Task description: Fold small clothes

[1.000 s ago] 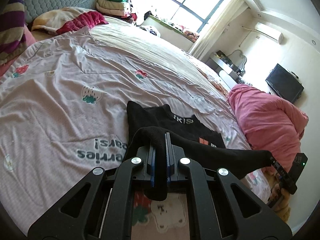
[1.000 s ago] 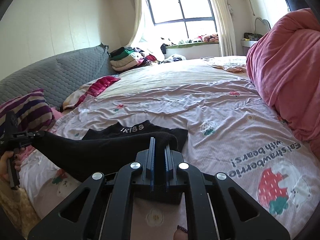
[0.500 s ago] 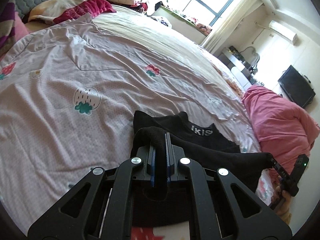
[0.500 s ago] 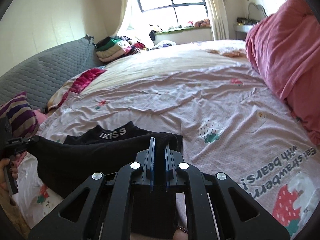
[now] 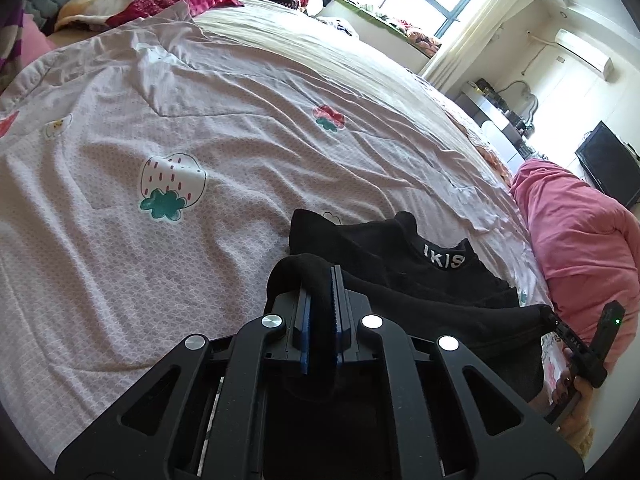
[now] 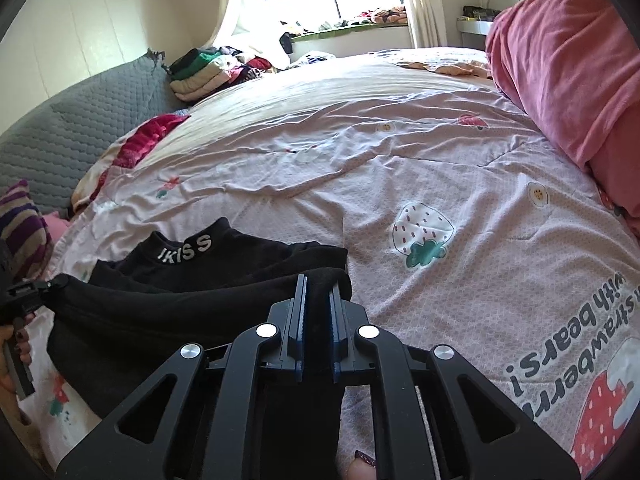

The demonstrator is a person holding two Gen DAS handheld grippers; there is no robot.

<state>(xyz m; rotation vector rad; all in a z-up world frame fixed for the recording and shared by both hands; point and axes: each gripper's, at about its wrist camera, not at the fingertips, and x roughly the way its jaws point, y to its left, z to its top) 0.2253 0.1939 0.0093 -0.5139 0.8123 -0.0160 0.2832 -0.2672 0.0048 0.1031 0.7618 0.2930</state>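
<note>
A small black garment (image 5: 400,256) with white "IKISS" lettering at the collar lies on the pink strawberry-print bedspread (image 5: 200,128). My left gripper (image 5: 322,276) is shut on one corner of its lower hem, held a little above the bed. My right gripper (image 6: 318,288) is shut on the other hem corner (image 6: 328,276). The hem stretches taut between them, folded toward the collar (image 6: 184,250). The right gripper also shows at the left wrist view's right edge (image 5: 556,322); the left gripper shows at the right wrist view's left edge (image 6: 36,292).
A rolled pink blanket (image 6: 560,60) lies along the bed's right side. A grey quilted headboard (image 6: 60,136), a striped pillow (image 6: 20,224) and stacked folded clothes (image 6: 208,72) are at the far left. A window and a TV (image 5: 608,168) stand beyond the bed.
Both grippers have carried the hem forward and lower over the garment, toward the collar. The fold now covers more of the body. Both stay shut on the cloth.
</note>
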